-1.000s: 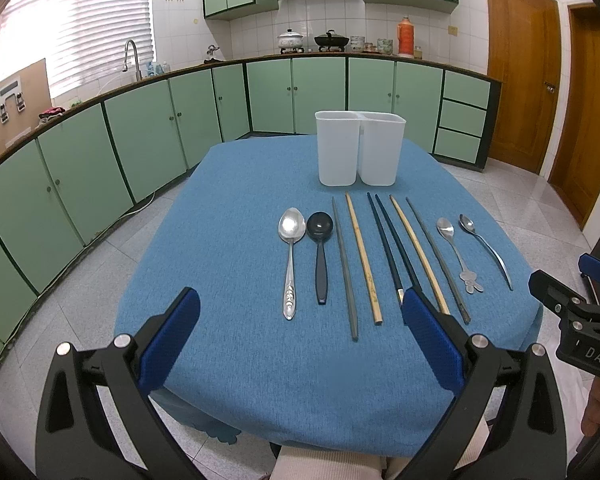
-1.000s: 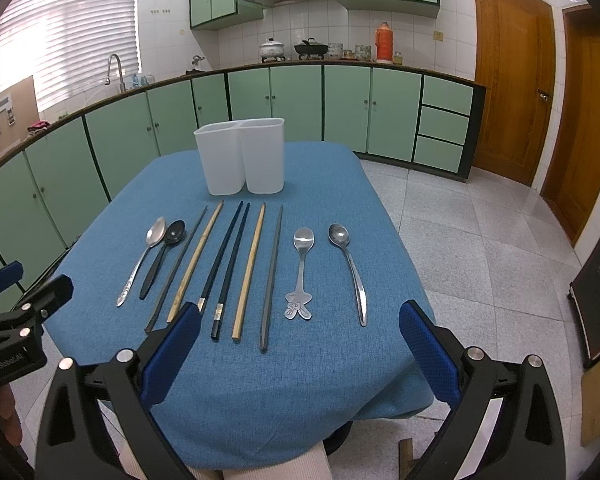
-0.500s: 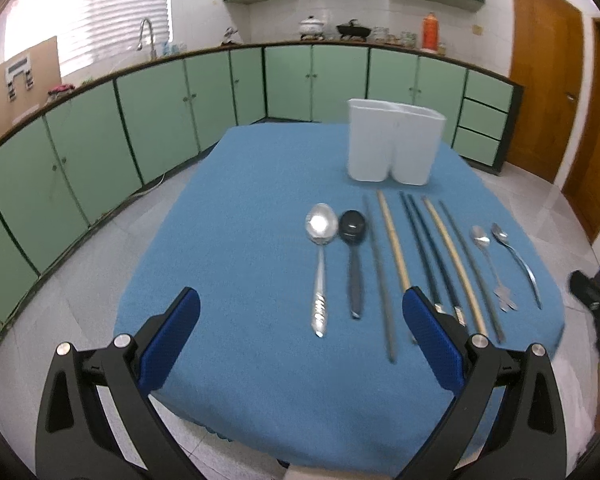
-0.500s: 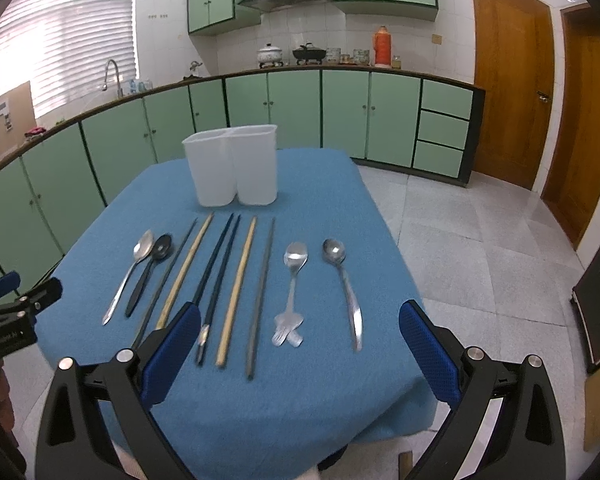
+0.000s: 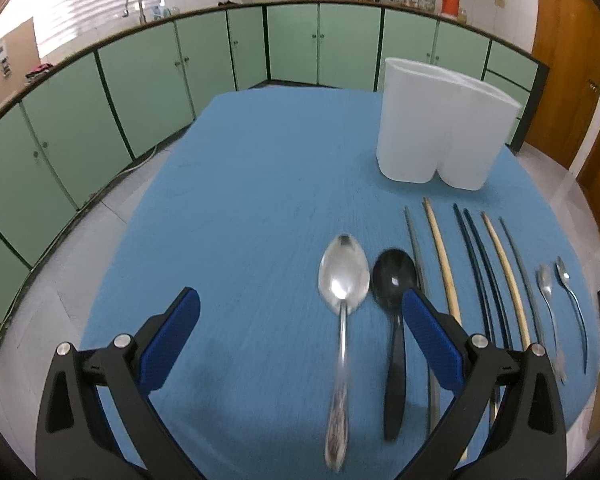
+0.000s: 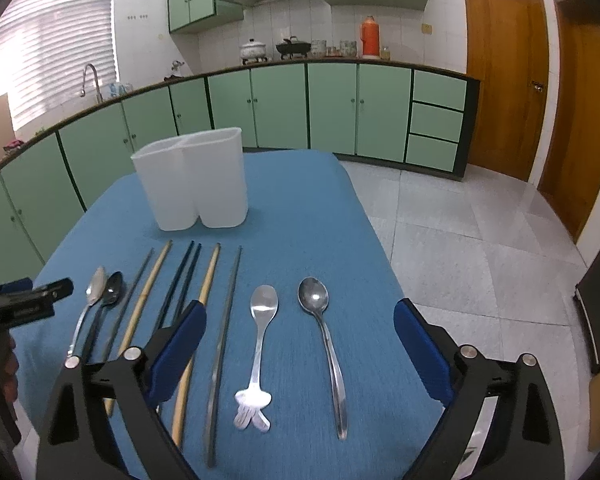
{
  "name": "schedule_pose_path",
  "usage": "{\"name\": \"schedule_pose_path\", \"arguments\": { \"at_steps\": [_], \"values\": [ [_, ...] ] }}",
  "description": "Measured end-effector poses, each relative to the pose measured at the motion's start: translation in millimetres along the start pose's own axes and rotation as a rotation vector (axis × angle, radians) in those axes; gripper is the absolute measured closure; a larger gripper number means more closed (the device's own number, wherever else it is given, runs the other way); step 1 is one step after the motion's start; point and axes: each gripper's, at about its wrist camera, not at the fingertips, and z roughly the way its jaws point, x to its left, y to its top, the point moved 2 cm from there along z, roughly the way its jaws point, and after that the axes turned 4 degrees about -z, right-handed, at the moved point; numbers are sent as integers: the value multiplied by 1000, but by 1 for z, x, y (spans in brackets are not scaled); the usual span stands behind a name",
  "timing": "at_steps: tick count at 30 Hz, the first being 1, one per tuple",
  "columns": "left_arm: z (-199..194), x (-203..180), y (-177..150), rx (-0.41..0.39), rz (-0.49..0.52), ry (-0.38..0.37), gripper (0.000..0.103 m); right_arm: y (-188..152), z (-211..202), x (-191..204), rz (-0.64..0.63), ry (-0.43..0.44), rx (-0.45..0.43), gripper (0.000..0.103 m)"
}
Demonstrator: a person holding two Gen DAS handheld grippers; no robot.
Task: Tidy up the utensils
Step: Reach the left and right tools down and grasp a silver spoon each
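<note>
Blue tabletop (image 5: 260, 200): utensils lined before the white holder (image 6: 190, 184). Left hand-held gripper (image 5: 300, 332) gapes over the silver spoon (image 5: 342, 292); right hand-held gripper (image 6: 300, 344) closing, nothing gripped.

Glossy metal spoon (image 5: 343, 280), matt tablecloth (image 5: 240, 208)

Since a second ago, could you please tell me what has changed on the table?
Both grippers have come closer over the utensils: the left gripper above the large silver spoon, the right gripper above the two small spoons, its jaws closing on nothing. No utensil moved; the white holder is unchanged.
</note>
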Motion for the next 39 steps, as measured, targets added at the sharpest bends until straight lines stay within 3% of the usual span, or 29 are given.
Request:
{"name": "schedule_pose_path", "arguments": {
  "at_steps": [10,12,14,22,26,39],
  "values": [
    [45,-5,20,63,16,11,8,8,38,0,-5,-13,44,17],
    [51,-3,21,75,15,10,12,9,42,0,-5,-13,51,17],
    [56,-1,20,97,8,1,23,10,47,0,-5,-10,59,17],
    [68,-2,21,112,10,-17,24,13,59,0,-8,-7,84,17],
    [69,-2,21,100,8,-22,31,11,63,-2,-17,-19,89,18],
    [61,-11,9,75,24,-36,36,14,100,-12,-51,-13,181,46]
  ]
}}
